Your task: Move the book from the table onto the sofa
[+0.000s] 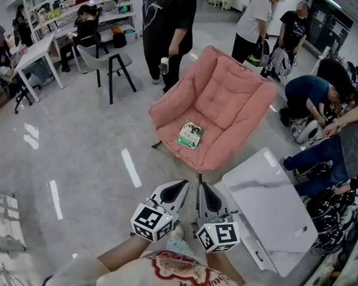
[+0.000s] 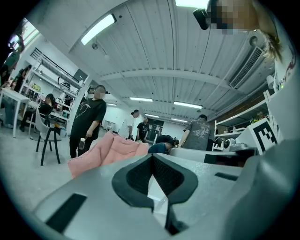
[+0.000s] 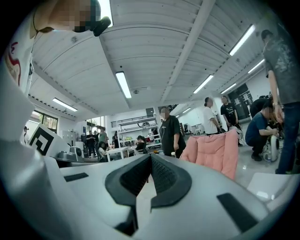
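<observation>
On sofa (image 1: 229, 94) seat at 12 o'clock, book (image 1: 190, 134) lies flat, looks light, stiff, slick-covered, best pinched at spine edge; left gripper (image 1: 178, 190) and right gripper (image 1: 205, 194) jaws pressed together, empty.

The head view looked steeply down; both gripper views looked level, sharing the pink sofa (image 1: 214, 105) ahead.

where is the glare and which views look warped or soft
Head view: white glare streaks cross the floor; the book on the sofa is sharp. Left gripper view and right gripper view: fisheye curves the ceiling, corners go black, the near left gripper and right gripper look soft.
</observation>
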Tool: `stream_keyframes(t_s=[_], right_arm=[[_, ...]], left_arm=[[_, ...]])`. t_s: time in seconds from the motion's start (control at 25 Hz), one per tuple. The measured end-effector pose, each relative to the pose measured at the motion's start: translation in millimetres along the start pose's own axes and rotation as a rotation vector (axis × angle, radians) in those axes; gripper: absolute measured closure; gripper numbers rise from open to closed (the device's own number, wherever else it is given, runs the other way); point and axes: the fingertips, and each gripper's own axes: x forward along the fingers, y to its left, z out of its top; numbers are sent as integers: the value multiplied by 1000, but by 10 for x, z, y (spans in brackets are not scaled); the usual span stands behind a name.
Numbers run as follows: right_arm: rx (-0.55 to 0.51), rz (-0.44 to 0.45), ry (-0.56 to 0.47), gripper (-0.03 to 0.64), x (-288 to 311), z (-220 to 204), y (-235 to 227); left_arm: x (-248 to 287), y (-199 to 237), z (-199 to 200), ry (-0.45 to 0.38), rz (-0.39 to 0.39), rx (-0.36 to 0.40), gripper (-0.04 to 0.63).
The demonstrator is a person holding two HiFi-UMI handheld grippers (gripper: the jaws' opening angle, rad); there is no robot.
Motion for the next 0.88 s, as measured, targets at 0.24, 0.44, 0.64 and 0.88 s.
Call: stream_keyframes(t_s=[0.24,0.44,0.64,0.88], right_arm=[[-1,-23,-29,617,-566,-115,780],[14,-63,-24,617,-1102,-268,1392],[15,-65,-33,617,-1401,-280,1559],[-46,-49,-28,617,-1584,-167,1692]], left_arm=[[-918,-186,-86,4,-21,2,591],[-1647,-400,-203,33,-53,-8,591],[-1882,-597,-217,17,-72,1,591],[-2020,-824,-96,-10,-72,18,591]])
